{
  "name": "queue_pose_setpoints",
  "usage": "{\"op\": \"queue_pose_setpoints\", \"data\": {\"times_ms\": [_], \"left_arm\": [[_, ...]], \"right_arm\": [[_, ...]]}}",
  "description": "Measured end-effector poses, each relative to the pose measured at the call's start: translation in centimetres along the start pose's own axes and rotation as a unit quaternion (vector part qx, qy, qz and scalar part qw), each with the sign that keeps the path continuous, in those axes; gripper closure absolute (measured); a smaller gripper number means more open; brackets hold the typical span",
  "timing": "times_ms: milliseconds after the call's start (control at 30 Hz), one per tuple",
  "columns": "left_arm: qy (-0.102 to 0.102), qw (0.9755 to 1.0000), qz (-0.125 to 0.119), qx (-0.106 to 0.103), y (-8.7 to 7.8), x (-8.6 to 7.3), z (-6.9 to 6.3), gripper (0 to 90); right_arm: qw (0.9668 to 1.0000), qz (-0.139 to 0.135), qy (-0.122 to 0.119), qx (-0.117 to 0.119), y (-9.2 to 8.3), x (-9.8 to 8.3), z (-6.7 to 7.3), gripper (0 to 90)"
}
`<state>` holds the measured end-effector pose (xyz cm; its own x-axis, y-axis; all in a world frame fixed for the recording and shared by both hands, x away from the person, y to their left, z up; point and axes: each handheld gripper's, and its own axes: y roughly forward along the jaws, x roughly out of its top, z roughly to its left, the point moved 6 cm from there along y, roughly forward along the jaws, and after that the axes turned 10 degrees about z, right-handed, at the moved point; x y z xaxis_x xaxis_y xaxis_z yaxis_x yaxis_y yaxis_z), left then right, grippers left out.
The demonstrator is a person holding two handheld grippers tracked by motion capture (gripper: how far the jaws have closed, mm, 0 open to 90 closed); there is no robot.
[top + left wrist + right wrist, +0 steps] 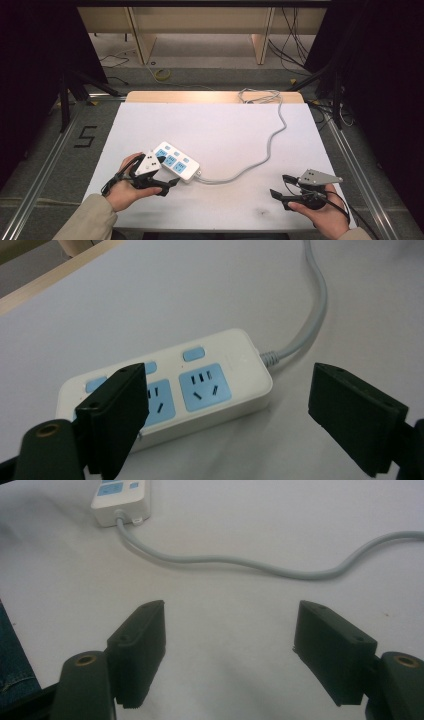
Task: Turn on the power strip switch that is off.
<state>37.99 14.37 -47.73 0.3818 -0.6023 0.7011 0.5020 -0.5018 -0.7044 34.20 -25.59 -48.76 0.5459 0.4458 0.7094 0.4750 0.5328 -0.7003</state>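
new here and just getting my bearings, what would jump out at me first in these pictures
First the white power strip with blue sockets, lying on the white table left of centre, its grey cable snaking back to the far edge. Next the left gripper right beside the strip's near end, jaws open and not touching it. The right gripper sits apart at the near right, jaws open over bare table.

Seen from above: white power strip [176, 161] with blue sockets lying aslant on the white tabletop [215, 125], just beyond the left tool [167, 186], jaws apart and empty beside the strip's near end. Grey cable [265, 152] snaking from the strip past the right tool [281, 186], likewise spread wide, well apart from the strip.
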Motion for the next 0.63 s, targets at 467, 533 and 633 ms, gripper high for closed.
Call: {"op": "queue_pose_setpoints", "data": {"times_ms": [467,533,633], "left_arm": [[0.006,0.9997,0.021,0.013,-0.5,-1.8,-0.1,16.1],[0.008,0.9997,0.022,0.012,-0.4,-1.8,-0.2,16.0],[0.012,0.9996,0.025,0.003,-0.3,-1.7,-0.6,16.2]], "right_arm": [[1.0,0.001,-0.001,0.0,0.0,0.0,0.0,29.1],[1.0,0.001,-0.001,0.0,0.0,0.0,0.0,29.1],[1.0,0.001,-0.001,0.0,0.0,0.0,0.0,29.1]]}}
